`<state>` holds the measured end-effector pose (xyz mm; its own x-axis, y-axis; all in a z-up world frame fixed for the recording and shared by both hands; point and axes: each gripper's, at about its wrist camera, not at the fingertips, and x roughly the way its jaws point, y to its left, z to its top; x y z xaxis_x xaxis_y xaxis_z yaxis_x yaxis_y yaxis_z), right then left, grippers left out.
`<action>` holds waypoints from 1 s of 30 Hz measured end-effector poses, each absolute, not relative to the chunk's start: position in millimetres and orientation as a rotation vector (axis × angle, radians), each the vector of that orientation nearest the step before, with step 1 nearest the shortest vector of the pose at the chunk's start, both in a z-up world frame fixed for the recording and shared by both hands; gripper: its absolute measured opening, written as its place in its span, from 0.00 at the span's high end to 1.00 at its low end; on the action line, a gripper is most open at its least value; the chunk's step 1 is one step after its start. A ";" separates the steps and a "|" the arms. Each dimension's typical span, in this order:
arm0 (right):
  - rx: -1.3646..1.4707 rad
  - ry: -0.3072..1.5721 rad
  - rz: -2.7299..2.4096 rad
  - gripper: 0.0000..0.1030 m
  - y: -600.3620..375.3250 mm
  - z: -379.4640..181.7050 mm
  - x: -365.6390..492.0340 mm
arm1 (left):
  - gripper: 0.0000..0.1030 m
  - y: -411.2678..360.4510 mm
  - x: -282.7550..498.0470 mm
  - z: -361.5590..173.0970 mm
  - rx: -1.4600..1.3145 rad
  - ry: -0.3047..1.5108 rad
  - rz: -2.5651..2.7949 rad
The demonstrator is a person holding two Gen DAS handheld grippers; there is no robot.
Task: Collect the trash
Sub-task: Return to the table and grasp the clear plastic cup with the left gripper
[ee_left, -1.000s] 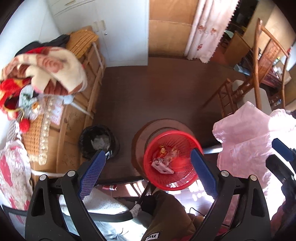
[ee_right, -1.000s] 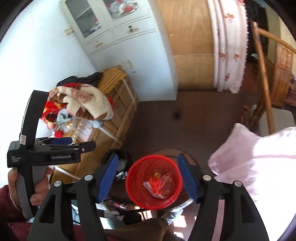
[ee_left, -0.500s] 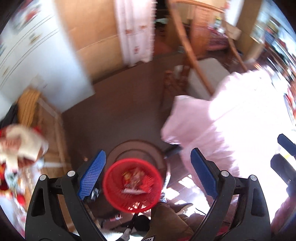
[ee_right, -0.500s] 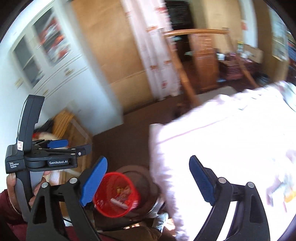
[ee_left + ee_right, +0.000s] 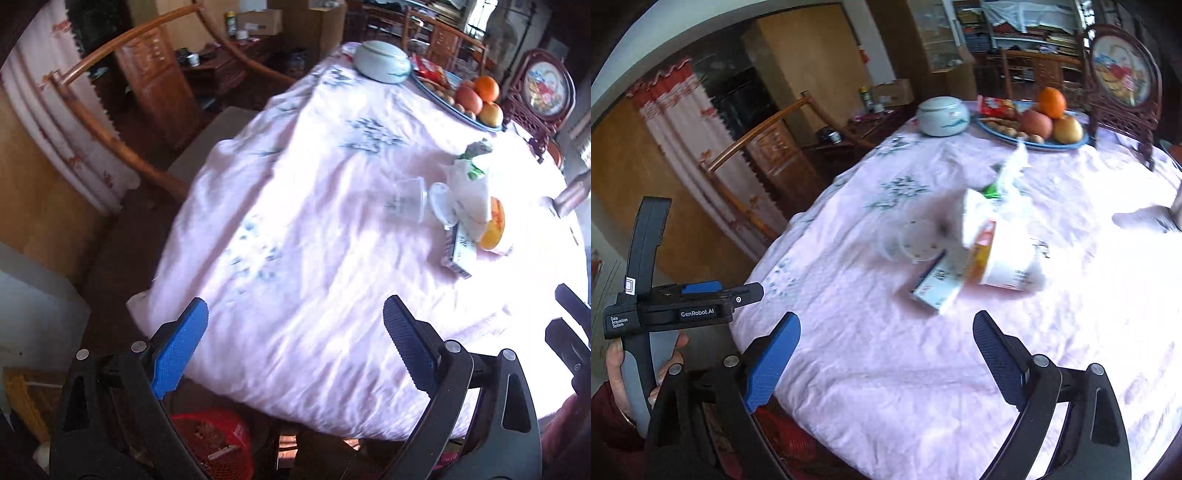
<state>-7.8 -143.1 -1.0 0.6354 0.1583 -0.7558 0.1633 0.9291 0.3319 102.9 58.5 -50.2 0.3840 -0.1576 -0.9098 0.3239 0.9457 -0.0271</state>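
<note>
One red basket [image 5: 218, 439], one bowl [image 5: 382, 61], three fruits [image 5: 1051, 118].

Black two-finger gripper [image 5: 886, 354] frames with silver screws, blue textured pads [image 5: 772, 363], white "GenRobot.AI" lettering, dark red sleeve [image 5: 605, 424]

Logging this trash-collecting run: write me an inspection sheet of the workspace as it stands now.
Surface: table under a wrinkled pink tablecloth.
Job's things: trash pile mid-table: clear plastic cup on its side, small carton, white paper cup, crumpled wrapper. Red basket on the floor below the table edge.
Clutter: fruit plate, lidded ceramic bowl, framed ornament.
Grippers: left gripper open, empty; right gripper open, empty, jaws just widened. Both short of the pile.
Cables: nothing seen.
Surroundings: wooden chair, curtain, shelves behind.
</note>
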 end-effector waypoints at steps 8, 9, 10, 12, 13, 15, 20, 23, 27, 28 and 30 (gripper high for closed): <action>0.472 0.860 -0.167 0.09 -209.2 -11.1 -16.2 | 0.11 -41.0 145.1 -69.8 0.245 1.170 -0.459; 0.473 0.863 -0.178 0.09 -213.9 -12.7 -17.6 | 0.11 -48.5 151.1 -73.5 0.251 1.171 -0.460; 0.476 0.866 -0.189 0.09 -218.5 -12.3 -21.1 | 0.11 -53.4 156.7 -75.3 0.253 1.176 -0.460; 0.488 0.875 -0.212 0.09 -227.6 -16.0 -24.7 | 0.11 -61.8 167.8 -82.1 0.256 1.188 -0.457; 0.497 0.881 -0.221 0.09 -231.9 -17.3 -25.4 | 0.11 -64.5 172.4 -85.3 0.258 1.190 -0.452; 0.508 0.898 -0.235 0.09 -240.0 -22.7 -27.0 | 0.11 -68.8 181.1 -92.9 0.263 1.197 -0.434; 0.508 0.925 -0.247 0.09 -248.0 -28.4 -27.0 | 0.11 -70.9 203.2 -110.4 0.250 1.213 -0.382; 0.513 0.935 -0.251 0.09 -252.9 -31.0 -26.5 | 0.12 -74.2 211.9 -120.8 0.254 1.219 -0.368; 0.515 0.946 -0.234 0.09 -254.8 -34.5 -21.0 | 0.38 -78.3 209.7 -122.0 0.221 1.230 -0.417; 0.512 0.949 -0.223 0.09 -253.8 -35.4 -18.6 | 0.48 -79.0 206.7 -120.1 0.212 1.234 -0.435; 0.502 0.956 -0.197 0.09 -249.6 -36.2 -13.4 | 0.57 -79.0 198.8 -118.2 0.196 1.243 -0.454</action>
<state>-13.4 -249.6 -36.2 0.5698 0.0572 -0.8198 0.3762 0.8687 0.3221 198.8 -79.0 -118.2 0.2477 -0.2259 -0.9421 0.4349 0.8949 -0.1003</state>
